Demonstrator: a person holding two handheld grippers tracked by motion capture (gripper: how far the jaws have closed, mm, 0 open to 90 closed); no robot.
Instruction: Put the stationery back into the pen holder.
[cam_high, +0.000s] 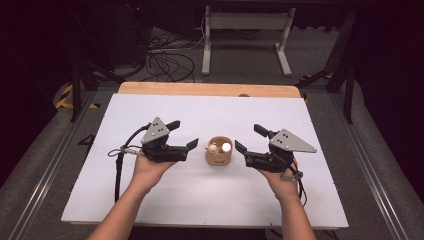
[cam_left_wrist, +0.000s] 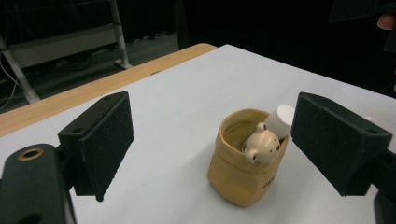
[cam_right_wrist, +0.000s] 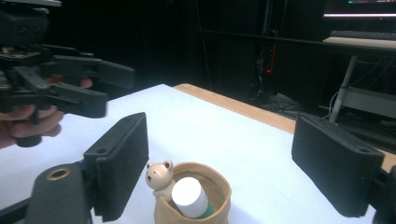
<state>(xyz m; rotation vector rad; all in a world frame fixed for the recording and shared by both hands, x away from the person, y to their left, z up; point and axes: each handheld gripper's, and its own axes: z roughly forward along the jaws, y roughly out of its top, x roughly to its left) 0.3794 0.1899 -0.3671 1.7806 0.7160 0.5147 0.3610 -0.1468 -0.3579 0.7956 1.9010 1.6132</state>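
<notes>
- Tan pouch-like holder stands upright mid-counter, between the two grippers, touching neither.
- Inside it: small bear figure at the 9 o'clock side of the opening in the high view, white-capped cylinder at 3 o'clock, leaning on the rim. Something green lower on the cylinder in the right gripper view; can't tell what.
- Left gripper: fingers spread wide, nothing held, just off the holder's 9 o'clock side. Left gripper view: holder sits between the two pads, nearer the right-hand one, bear facing the camera.
- Right gripper: fingers wide open too, empty, at the holder's 3 o'clock side. Right gripper view looks down on cap and bear, with the left gripper across at 10 o'clock.
- Step, my read: pre-grasp approach, both tools framing the holder, nothing gripped yet.
- Next move likely calls for one gripper closing on the holder's wall to steady it while the other comes down over the opening and pinches the cylinder or bear. The wall looks soft, so squeeze lightly; the bear and cap sit close together, so the picking fingers need a narrow, well-aimed entry.
</notes>
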